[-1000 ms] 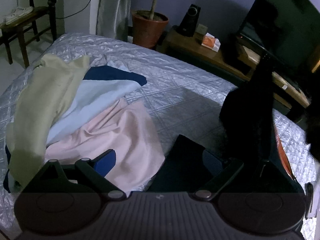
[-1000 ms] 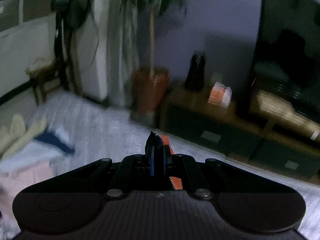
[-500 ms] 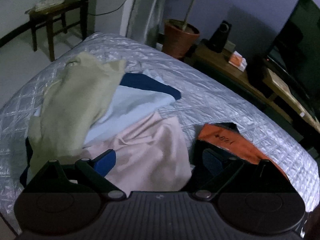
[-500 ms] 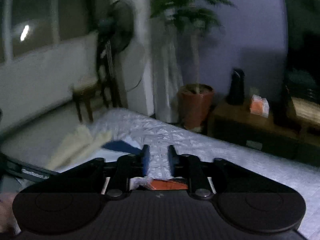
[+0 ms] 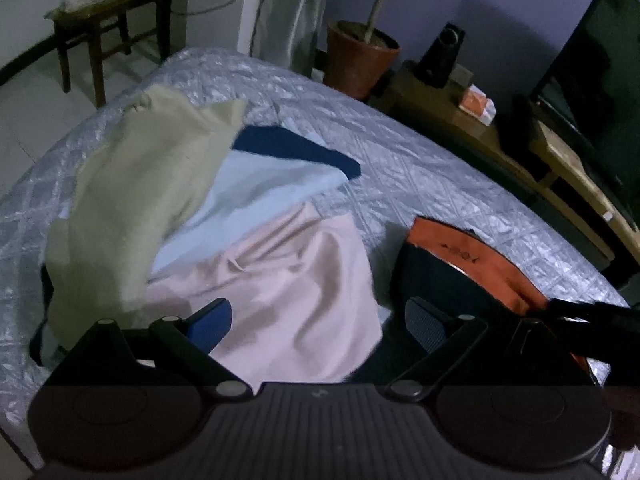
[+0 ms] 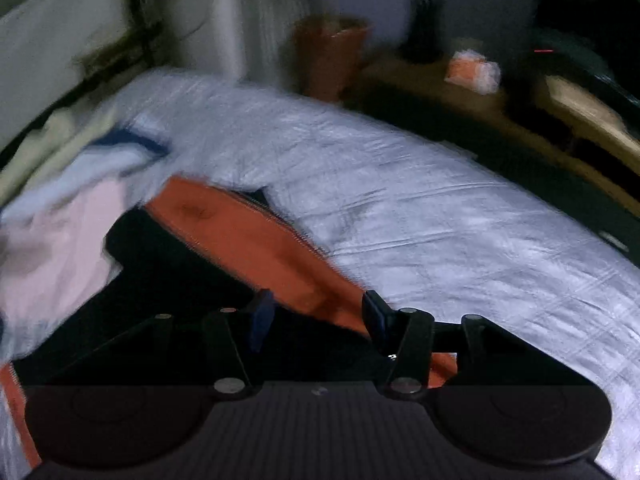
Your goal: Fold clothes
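Note:
A black garment with an orange lining (image 5: 472,264) lies on the silver quilted bed (image 5: 420,176), right of a pile of clothes: pink (image 5: 296,280), pale blue (image 5: 264,188), beige (image 5: 140,184) and navy (image 5: 296,150). My left gripper (image 5: 316,320) is open above the pink cloth and the black garment's edge, holding nothing. In the blurred right wrist view my right gripper (image 6: 316,314) is open just above the black and orange garment (image 6: 248,240), which lies flat. The pile also shows there at the left (image 6: 60,216).
Beyond the bed stand a terracotta plant pot (image 5: 360,60), a low wooden bench (image 5: 472,120) with a speaker (image 5: 442,54) and an orange box (image 5: 478,102), and a dark TV (image 5: 592,80). A wooden chair (image 5: 104,12) is at the far left.
My right gripper opened, let go of the black and orange garment and tilted down toward the bed. The garment now lies on the bed. The left view shifted slightly.

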A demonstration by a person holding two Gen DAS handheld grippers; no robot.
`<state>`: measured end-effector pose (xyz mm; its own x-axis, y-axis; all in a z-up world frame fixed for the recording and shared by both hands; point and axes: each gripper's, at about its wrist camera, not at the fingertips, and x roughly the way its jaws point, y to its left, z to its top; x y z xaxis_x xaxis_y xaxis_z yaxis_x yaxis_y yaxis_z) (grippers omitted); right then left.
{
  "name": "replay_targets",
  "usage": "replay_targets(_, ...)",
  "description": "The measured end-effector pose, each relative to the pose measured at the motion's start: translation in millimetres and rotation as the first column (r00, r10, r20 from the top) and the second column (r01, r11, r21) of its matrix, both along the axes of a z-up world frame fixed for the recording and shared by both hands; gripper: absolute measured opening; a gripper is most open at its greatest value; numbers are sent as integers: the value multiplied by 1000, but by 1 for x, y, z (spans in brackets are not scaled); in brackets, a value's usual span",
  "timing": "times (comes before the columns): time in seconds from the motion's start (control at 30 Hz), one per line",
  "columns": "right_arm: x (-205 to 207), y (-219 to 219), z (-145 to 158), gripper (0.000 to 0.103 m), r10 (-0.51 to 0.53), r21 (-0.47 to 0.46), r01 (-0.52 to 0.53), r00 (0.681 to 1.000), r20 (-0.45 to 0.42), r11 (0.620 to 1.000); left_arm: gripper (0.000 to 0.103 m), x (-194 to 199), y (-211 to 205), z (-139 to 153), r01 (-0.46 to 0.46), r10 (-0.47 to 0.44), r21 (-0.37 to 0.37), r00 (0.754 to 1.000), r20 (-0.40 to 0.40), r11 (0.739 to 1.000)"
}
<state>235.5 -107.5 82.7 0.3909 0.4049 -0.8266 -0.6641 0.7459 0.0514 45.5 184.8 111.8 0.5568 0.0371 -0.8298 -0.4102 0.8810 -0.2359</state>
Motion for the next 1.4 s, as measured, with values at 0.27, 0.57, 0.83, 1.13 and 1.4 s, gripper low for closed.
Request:
replay_targets(0.27,-5,36,-37,51,90,-55,-91,996,-20,994,93,2,-2,-3,1,-1,-8,1000,-12,1000)
replay_targets(0.57,-67,10,16,0,22,87,-40,981,195,995,93,2,-4,-10,-6,5,-36,999,-38,999)
replay_targets(0.83,-92,-38,24,54,-17,-13,20,975,223,1000,93,0,-6,-11,-18,17,-34,999,-41,999)
replay_targets(1.13,-56,15,-11,55,256,-207,-215,946,199,954,93,7,-21,-16,19,-20,-14,998,-56,1000)
replay_targets(1.4,-27,43,-42,60,199,-138,-180,970,142,974,93,9,-24,-18,30,-30,-4,997,-64,1000)
